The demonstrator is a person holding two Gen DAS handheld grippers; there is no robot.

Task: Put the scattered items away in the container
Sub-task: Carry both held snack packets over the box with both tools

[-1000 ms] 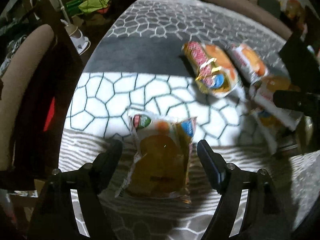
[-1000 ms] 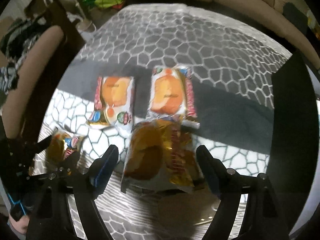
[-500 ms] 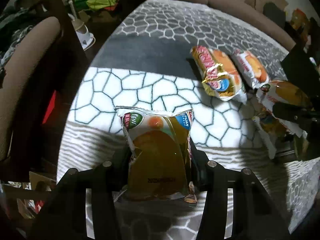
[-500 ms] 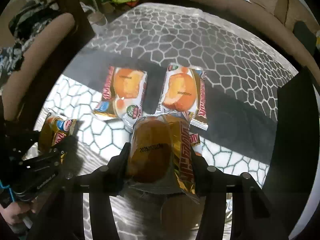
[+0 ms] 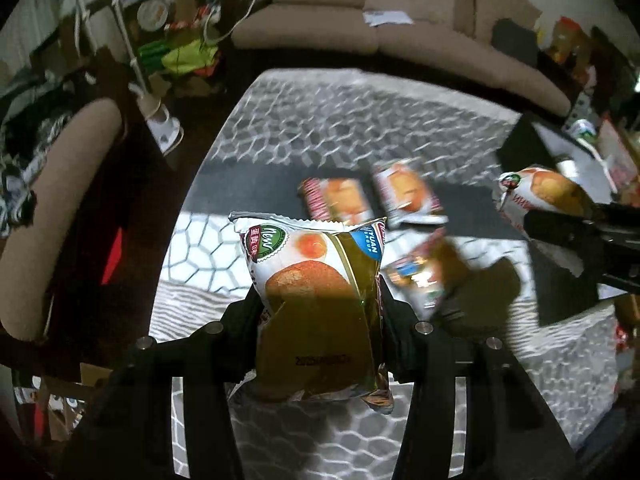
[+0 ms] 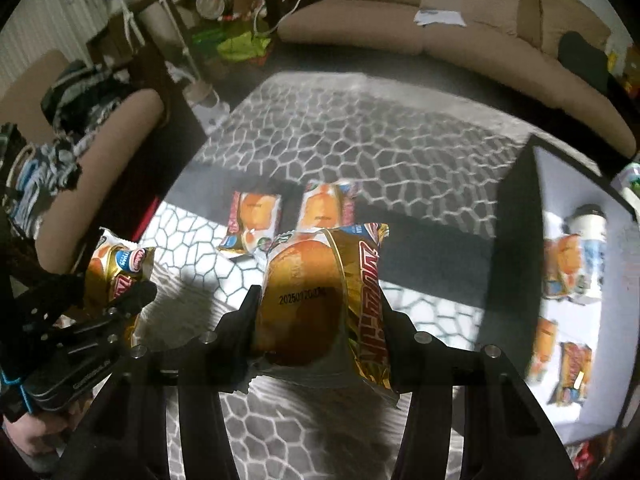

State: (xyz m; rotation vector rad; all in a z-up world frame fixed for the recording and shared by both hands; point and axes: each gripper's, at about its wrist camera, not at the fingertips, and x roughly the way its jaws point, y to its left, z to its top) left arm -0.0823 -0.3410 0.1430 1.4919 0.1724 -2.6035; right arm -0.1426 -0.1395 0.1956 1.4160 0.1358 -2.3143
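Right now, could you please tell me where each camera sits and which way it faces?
Left wrist view: sits on the left tool, looks down along it at the rug; its fingers clamp a snack packet.
Right wrist view: sits on the right tool, facing down at the rug; it clamps another packet, and a hand shows.
Shared: two packets lying side by side on the rug, the sofa, and each other's tool.

1. The left gripper [image 5: 320, 312] is matte black plastic, with two flat fingers [image 5: 248, 320] that widen back into angular, strut-like arms.
2. Round silver screw heads sit along the top of each arm, two to a side.
3. The right gripper [image 6: 318, 320] has the same black build and the same silver screws.
4. Seen from the right wrist camera, the left gripper's body carries small pale lettering, too small to read, and a bright blue band near its rear.
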